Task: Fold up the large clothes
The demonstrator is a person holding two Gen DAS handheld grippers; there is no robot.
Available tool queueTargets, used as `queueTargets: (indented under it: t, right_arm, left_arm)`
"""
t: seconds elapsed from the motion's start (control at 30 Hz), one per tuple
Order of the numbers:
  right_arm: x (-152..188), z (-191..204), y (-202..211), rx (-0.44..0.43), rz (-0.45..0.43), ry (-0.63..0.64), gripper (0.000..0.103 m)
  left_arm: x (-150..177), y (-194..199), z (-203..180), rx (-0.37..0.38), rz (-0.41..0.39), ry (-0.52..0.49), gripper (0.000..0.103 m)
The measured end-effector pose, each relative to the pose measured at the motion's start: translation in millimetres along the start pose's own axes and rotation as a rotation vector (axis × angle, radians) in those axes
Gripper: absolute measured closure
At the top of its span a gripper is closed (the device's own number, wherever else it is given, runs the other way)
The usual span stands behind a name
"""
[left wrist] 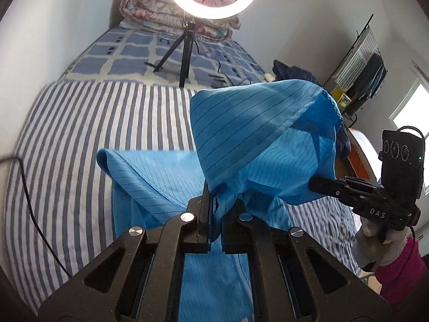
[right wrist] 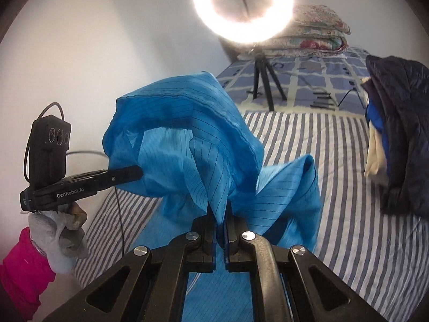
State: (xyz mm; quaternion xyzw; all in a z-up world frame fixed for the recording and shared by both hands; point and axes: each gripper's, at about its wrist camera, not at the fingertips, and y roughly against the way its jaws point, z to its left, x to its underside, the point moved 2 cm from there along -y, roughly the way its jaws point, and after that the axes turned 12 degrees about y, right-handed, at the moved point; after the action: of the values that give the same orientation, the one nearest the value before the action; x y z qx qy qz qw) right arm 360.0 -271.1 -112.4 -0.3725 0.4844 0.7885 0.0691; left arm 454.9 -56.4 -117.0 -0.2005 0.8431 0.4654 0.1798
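Overhead, both claws pinch blue garment (left wrist: 257,134); left claw (left wrist: 215,209), right claw (right wrist: 221,212); tripod (left wrist: 185,53), dark jacket (right wrist: 402,123) beyond.

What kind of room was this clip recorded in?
Most likely a home bedroom. Both grippers lift a blue garment over a bed with a striped sheet; a folded floral quilt lies at its far end, a dark jacket is piled beside, and a ring light stands on it.

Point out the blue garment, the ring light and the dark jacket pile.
blue garment (right wrist: 214,155): right wrist view, on its raised pinstriped folds.
ring light (right wrist: 242,8): right wrist view, on its glowing ring's right side.
dark jacket pile (right wrist: 402,123): right wrist view, on the navy quilting.
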Motion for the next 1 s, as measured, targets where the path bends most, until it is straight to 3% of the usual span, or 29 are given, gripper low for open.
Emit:
queueTargets:
  t: [0.3, 0.43, 0.67, 0.83, 0.87, 1.0]
  right_arm:
    - [92.6, 34.5, -4.1, -0.033, 0.075, -0.036, 0.102]
    - [121.6, 45.8, -12.6, -0.029, 0.116, -0.043, 0.102]
    - [148.8, 59.9, -14.3, 0.01, 0.17, -0.021, 0.102]
    - [149.6, 71.2, 12.5, 0.031, 0.156, 0.027, 0.083]
    - [150.4, 72.8, 17.7, 0.03, 0.154, 0.034, 0.079]
    - [155.7, 79.2, 46.6, 0.039, 0.151, 0.08, 0.078]
  left_arm:
    - [100.7, 1.3, 25.2, -0.009, 0.063, 0.037, 0.101]
    - [130.2, -4.9, 39.9, -0.038, 0.089, 0.054, 0.101]
    - [155.4, 0.0, 53.2, -0.061, 0.093, 0.076, 0.101]
    - [168.9, 26.2, 45.6, -0.062, 0.084, 0.015, 0.083]
    - [171.5, 31.3, 44.5, -0.062, 0.082, -0.004, 0.082]
    - [185.7, 63.0, 42.8, -0.061, 0.078, -0.066, 0.082]
